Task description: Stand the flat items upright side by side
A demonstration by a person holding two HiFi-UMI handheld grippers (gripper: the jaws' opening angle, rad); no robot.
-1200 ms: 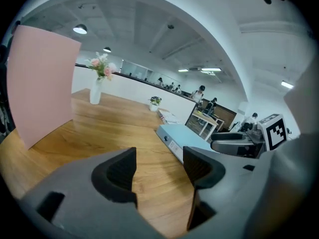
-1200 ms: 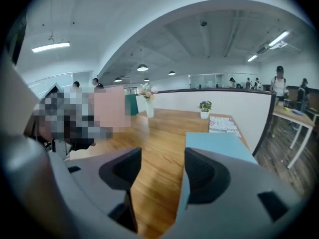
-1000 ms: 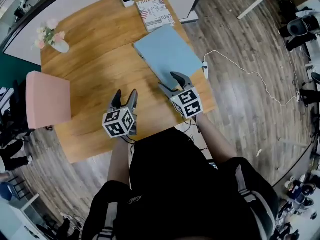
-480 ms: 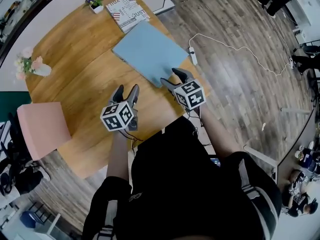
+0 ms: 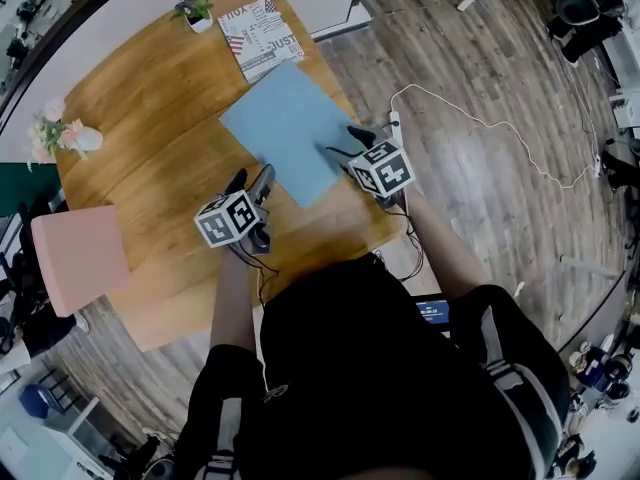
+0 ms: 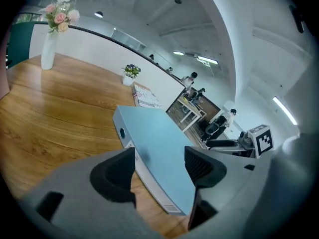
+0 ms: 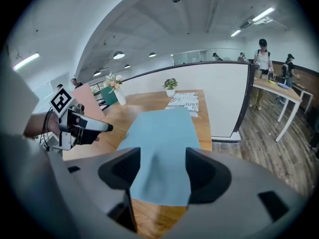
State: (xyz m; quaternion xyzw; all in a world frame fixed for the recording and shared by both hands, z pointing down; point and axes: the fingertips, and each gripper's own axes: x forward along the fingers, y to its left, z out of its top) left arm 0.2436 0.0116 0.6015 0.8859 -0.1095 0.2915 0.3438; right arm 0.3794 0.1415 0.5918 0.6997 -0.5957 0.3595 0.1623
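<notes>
Blue binder (image 5: pixel 288 128) lying flat near the right edge of the table (image 5: pixel 150 168), centre of the head view. Its spine (image 6: pixel 145 175) forms the lower-left side and runs from upper left to lower right. The left gripper (image 5: pixel 252 180) stands just beside the spine's lower end, which shows ahead between its jaws; they are apart and empty, having just opened a little further. The right gripper (image 5: pixel 348 144) hangs over the opposite, right-hand edge, its jaws also apart, just widened, pressing on nothing. The grippers thus flank the binder's lower corner, both about equally near, neither seeming to touch. A magazine (image 5: pixel 258 36) lies flat beyond it, upper left.
</notes>
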